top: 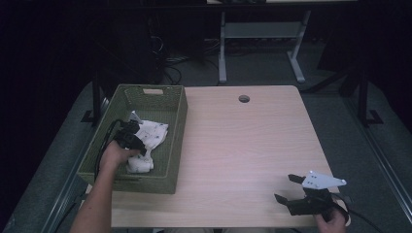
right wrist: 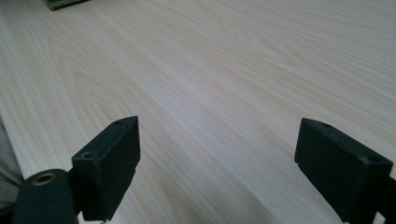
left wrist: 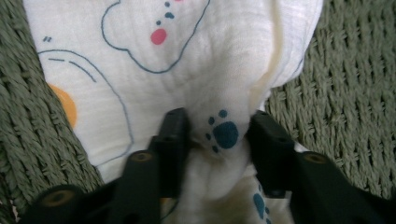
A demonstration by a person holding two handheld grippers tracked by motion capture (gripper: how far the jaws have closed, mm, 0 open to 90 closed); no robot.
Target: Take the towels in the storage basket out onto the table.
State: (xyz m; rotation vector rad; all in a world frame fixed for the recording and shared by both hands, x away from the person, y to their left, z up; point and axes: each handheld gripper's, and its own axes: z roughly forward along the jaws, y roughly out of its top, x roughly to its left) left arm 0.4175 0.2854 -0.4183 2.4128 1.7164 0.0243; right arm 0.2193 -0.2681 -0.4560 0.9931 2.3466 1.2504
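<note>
A white cloth [top: 151, 133] printed with blue outlines and paw marks lies bunched inside a green woven basket [top: 176, 114] at the table's left side. My left gripper [top: 138, 145] reaches down into the basket. In the left gripper view its black jaws pinch a raised fold of the cloth [left wrist: 187, 60] that bears a blue paw print, and my left gripper [left wrist: 222, 135] is shut on that fold, with basket weave [left wrist: 336, 93] on both sides. My right gripper [top: 284, 188] rests near the table's front right corner, open. Bare wood lies between the jaws of my right gripper [right wrist: 217, 149].
The light wooden table [top: 243, 145] has a round cable hole [top: 244, 98] near its far edge. A grey desk frame [top: 260, 43] stands on the floor behind it. A corner of the basket [right wrist: 60, 3] shows at the top left of the right gripper view.
</note>
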